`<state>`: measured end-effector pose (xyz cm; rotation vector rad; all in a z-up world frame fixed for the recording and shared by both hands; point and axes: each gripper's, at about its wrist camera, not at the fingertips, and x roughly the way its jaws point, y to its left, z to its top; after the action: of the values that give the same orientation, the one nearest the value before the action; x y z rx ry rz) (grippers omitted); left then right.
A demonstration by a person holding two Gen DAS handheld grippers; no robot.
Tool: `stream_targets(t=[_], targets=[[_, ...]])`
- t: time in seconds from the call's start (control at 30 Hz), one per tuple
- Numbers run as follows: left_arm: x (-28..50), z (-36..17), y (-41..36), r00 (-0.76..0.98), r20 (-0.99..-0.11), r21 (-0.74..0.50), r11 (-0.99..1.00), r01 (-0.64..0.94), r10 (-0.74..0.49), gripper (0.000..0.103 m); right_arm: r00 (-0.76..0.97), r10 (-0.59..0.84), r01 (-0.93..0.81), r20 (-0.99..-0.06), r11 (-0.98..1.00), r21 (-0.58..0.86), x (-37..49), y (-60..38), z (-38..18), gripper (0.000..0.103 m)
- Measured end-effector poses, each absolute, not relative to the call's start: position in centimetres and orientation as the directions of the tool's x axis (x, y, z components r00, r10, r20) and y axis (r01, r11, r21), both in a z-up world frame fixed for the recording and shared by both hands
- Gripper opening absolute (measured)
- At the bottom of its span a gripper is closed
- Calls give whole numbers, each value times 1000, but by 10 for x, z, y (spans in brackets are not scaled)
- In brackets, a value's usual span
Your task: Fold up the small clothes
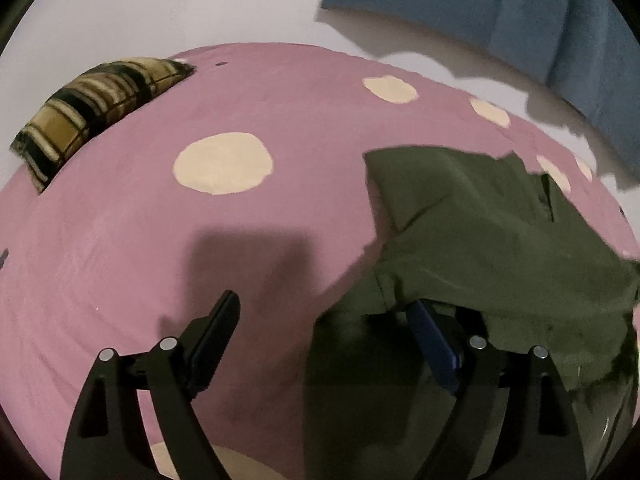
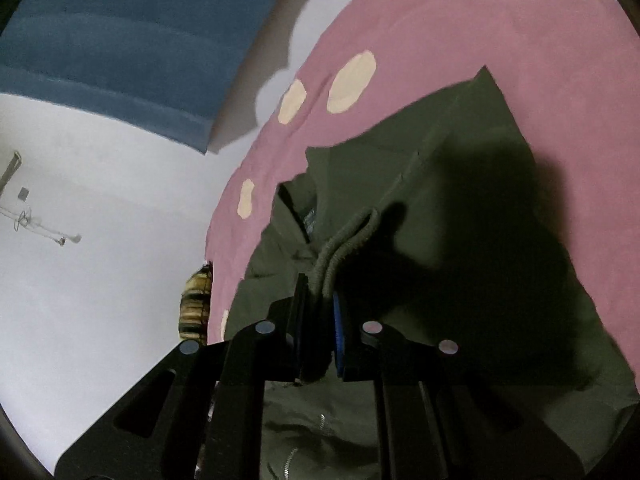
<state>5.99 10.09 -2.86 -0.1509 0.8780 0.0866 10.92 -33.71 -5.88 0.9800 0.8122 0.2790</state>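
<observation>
Garment [image 1: 480, 240], olive green, lies rumpled on the sheet [image 1: 160, 240], toward the right side in the left wrist view; one corner sticks out flat toward the far edge, the near part bunches up in folds. Zipper [image 2: 288, 456] teeth show low in the right wrist view, close under the gripper. Ribbed hem [image 2: 344, 248], doubled over, runs up from the right gripper.

Sheet is pink with cream dots [image 1: 224, 162], covers a bed or mattress, fills most of both views. White wall [image 1: 200, 0] behind it. Blue cloth [image 1: 520, 12] hangs on the wall at upper right in the left view, ragged shadow below it. Plaid pillow [image 1: 92, 108], yellow and black, sits at the sheet's far left edge against the wall. Small fixtures [image 2: 24, 216] on the wall in the right view, too small to tell what.

Left gripper [image 1: 324, 316]: fingers spread wide, nothing pinched. Left finger [image 1: 216, 332] hangs over bare sheet; the right one, blue-padded, is at the garment's edge, with cloth draped over its outer side. Gripper shadow falls on the sheet just ahead.

Right gripper [image 2: 320, 292]: fingers pressed nearly together, pinching the ribbed hem. Blue pad [image 2: 339, 328] presses it from the right.
</observation>
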Motion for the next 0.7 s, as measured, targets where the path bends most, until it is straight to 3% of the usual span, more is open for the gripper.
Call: stream_targets(t=[0.27, 0.37, 0.47, 0.7], targets=[[57, -44, 111, 549, -835, -139, 979, -151, -34, 85, 665, 478, 119, -574, 690, 714, 111, -325, -55, 11], [56, -54, 121, 536, -843, -74, 975, -210, 51, 85, 632, 436, 203, -641, 705, 680, 109, -337, -80, 11], [53, -55, 131, 546, -837, -127, 967, -222, 15, 85, 599, 464, 234, -652, 678, 697, 108, -340, -100, 11], [43, -37, 131, 599, -800, -108, 977, -183, 24, 84, 588, 461, 239, -665, 686, 687, 107, -342, -107, 11]])
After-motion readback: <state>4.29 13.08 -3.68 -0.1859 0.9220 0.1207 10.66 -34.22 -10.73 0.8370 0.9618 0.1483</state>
